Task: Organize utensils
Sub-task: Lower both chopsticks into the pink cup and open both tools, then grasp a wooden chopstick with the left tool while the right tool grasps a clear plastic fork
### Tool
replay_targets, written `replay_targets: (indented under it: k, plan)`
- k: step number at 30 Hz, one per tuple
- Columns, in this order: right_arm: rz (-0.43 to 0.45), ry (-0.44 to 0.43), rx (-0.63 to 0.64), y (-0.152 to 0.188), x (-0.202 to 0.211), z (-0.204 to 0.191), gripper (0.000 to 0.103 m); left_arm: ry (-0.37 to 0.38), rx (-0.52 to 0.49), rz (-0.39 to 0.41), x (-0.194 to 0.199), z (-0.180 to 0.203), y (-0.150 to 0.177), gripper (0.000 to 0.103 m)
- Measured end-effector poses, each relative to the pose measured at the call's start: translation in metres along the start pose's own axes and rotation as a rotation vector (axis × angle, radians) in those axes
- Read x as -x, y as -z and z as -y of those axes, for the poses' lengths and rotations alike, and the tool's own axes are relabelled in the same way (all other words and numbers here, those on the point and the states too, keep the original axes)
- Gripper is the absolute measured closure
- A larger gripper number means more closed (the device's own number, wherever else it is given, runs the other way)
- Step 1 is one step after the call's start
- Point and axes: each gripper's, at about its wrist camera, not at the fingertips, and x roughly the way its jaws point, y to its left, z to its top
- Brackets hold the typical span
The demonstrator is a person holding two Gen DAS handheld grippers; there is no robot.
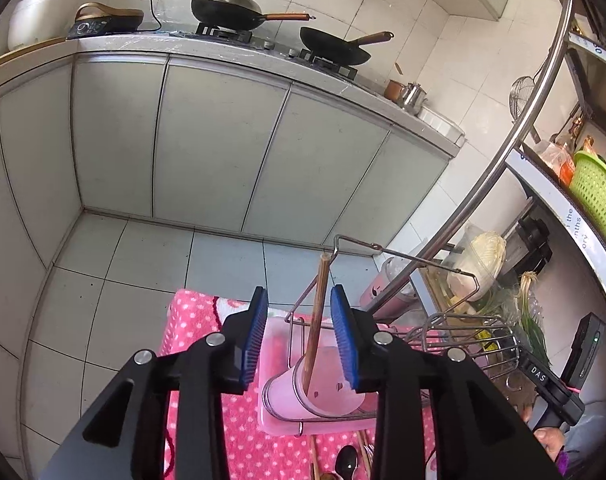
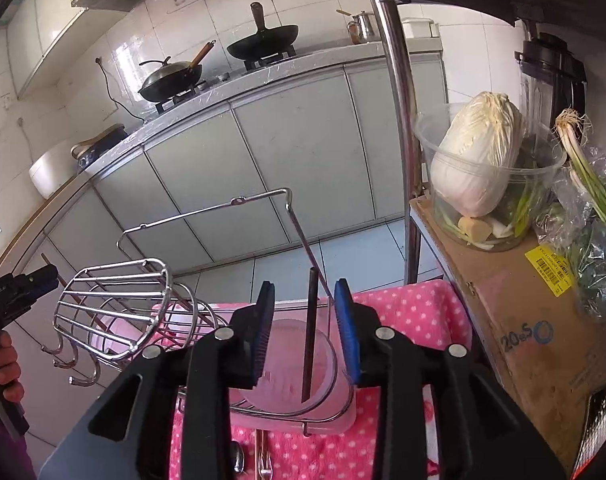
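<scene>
On the pink polka-dot towel stands a wire utensil rack holding pink translucent cups; in the left wrist view one pink cup contains a single brown wooden chopstick, its lower end down in the cup and its long axis running up and slightly rightward, the top end resting near the rack's wire frame; the left gripper hangs just above this cup with its blue-padded fingers spread wide on either side of the chopstick, touching nothing; to the right, an empty wire basket of the rack sits beside the cup; at the towel's near edge lie a dark spoon and more chopsticks, partly hidden. In the right wrist view, the wire basket with its hooks is at left; the right gripper hovers over another pink cup, fingers wide apart around a dark chopstick that stands nearly upright in the cup, free of both pads; farther right, a clear plastic tub on a cardboard box holds a napa cabbage and vegetable scraps, with scallions just beside it.
</scene>
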Motion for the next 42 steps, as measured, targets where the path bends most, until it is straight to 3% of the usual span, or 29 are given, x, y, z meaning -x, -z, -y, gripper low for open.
replay_targets:
  k: [8, 16, 28, 36, 42]
  plan:
    - [0.082, 0.027, 0.019, 0.011, 0.049, 0.005, 0.071, -0.003, 0.003, 0.060, 0.048, -0.011, 0.009, 0.070]
    - [-0.001, -0.027, -0.003, 0.068, 0.071, 0.010, 0.071, 0.045, 0.016, -0.019, 0.066, -0.015, 0.068, 0.070]
    - [-0.362, -0.216, -0.104, 0.148, -0.009, -0.001, 0.071, 0.077, 0.007, -0.308, 0.001, 0.001, 0.167, 0.073]
    - [-0.512, -0.184, -0.131, 0.175, -0.067, -0.012, 0.071, 0.072, 0.008, -0.419, -0.040, 0.009, 0.190, 0.074]
    - [-0.524, -0.155, -0.100, 0.187, -0.086, -0.021, 0.071, 0.058, 0.004, -0.455, -0.060, 0.011, 0.194, 0.074]
